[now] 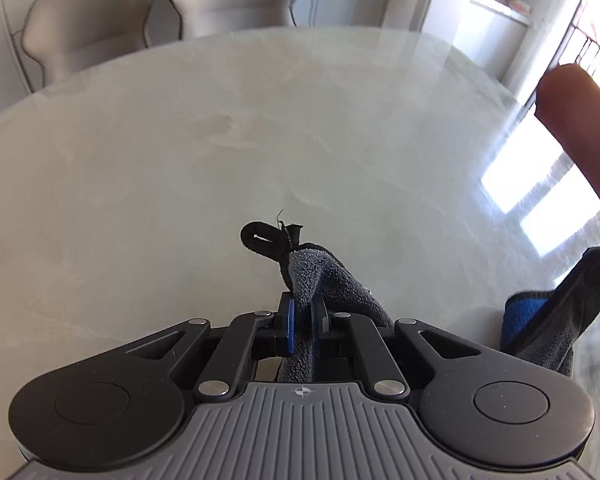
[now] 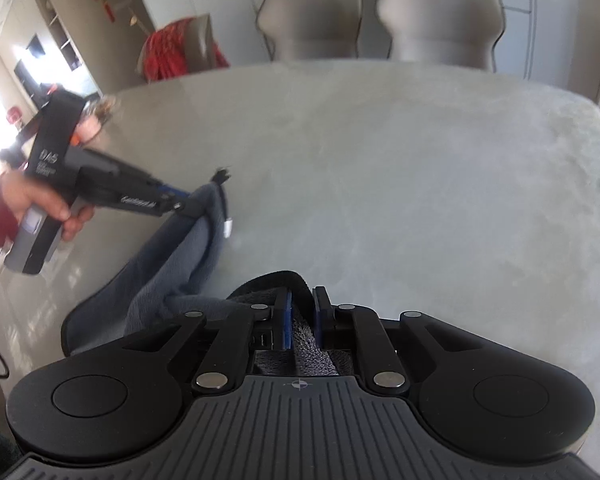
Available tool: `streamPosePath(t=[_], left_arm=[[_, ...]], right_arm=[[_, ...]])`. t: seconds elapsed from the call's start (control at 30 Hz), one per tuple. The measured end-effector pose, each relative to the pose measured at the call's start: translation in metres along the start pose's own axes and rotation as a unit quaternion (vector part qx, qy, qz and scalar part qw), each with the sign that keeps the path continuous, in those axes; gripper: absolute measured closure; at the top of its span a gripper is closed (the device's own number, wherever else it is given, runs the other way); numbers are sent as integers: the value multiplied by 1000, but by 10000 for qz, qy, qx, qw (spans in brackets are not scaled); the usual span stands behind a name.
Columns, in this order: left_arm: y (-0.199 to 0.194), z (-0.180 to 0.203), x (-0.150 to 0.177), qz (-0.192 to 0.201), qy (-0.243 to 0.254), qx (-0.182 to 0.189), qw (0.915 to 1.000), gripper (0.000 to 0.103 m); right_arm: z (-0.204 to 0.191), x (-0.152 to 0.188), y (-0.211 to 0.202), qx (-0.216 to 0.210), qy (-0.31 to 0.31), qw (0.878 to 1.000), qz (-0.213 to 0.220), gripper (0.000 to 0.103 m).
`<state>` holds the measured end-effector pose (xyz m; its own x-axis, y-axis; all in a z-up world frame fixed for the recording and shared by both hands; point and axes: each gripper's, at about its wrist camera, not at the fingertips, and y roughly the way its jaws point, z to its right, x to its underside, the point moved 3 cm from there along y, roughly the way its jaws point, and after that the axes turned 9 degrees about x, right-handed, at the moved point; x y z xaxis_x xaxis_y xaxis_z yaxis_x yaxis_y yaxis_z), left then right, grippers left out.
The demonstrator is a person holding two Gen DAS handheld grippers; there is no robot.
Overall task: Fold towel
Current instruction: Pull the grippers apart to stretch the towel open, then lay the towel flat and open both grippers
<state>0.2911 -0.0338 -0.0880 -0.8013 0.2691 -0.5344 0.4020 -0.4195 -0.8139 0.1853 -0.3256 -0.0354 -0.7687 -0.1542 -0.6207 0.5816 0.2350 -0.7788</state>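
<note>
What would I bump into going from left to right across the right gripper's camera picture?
The person's left hand → the left gripper it holds, pinching a corner of the grey towel → the right gripper, its fingers shut on another part of the towel → bare table.

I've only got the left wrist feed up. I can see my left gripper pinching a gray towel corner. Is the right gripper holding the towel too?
Observer: Yes. In the right wrist view the right gripper has gray towel pile clamped between its blue pads.
Operator: Is the towel lying flat on the table?
Observer: No. Between the two grippers it hangs in a slack drape above the table.
Operator: Can you see my left gripper from there?
Observer: Yes, the left gripper shows side-on, gripping the towel's upper corner, with the small white tag dangling just below it.
</note>
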Motion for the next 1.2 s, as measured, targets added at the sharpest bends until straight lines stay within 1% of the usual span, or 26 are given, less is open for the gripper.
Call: streamPosePath(t=[0.17,0.23,0.33,0.4,0.53,0.73,0.77,0.8,0.83,0.87,0.9,0.93,1.0,1.03,1.07,1.1,1.13,1.2], left_arm=[[-32,-19,-26,588,-150,-314,9977,97],[-40,-27,-34,752,-205,-448,9960,97],[-44,-42,-46,952,-347,-671,9926,97],[-44,-50,-51,1019,-409,-784,9909,97],[-40,-62,-59,1091,-437,-1039,9876,97],[-19,-79,-62,1027,-576,-1239,9853,96],[-15,-82,-60,996,-591,-1270,9851,95],[-12,-86,-58,966,-590,-1298,9851,91],[-9,-89,-57,912,-581,-1334,9851,89],[-6,-91,-55,842,-578,-1383,9851,87],[-4,-93,-53,796,-583,-1433,9848,82],[-3,-94,-51,771,-571,-1490,9842,80],[-6,-95,-47,766,-538,-1576,9831,71],[-10,-95,-44,766,-528,-1637,9821,69],[-14,-94,-38,781,-533,-1720,9806,68],[-19,-91,-32,807,-545,-1757,9796,67],[-24,-88,-27,834,-555,-1765,9792,66],[-35,-78,-8,878,-547,-1641,9810,64]], right_arm=[[23,-30,0,416,69,9983,409,92],[32,-48,10,592,19,9968,537,92],[39,-70,33,706,-86,9957,598,92],[41,-90,55,747,-217,9951,614,92],[35,-116,89,707,-517,9945,565,92],[20,-139,142,930,-963,9906,295,91],[18,-139,148,968,-1007,9899,247,89],[17,-141,155,1065,-1029,9888,194,86],[18,-141,162,1169,-1027,9878,104,85],[18,-141,165,1259,-1007,9869,50,77],[19,-139,165,1444,-941,9850,26,66],[21,-138,164,1644,-866,9826,7,63],[24,-134,155,1833,-784,9798,185,59],[25,-131,147,1867,-720,9793,294,58],[26,-129,141,1869,-653,9796,351,56],[27,-124,131,1792,-529,9816,390,51],[27,-115,119,1582,-366,9860,377,49],[22,-94,105,1167,-157,9928,205,47]])
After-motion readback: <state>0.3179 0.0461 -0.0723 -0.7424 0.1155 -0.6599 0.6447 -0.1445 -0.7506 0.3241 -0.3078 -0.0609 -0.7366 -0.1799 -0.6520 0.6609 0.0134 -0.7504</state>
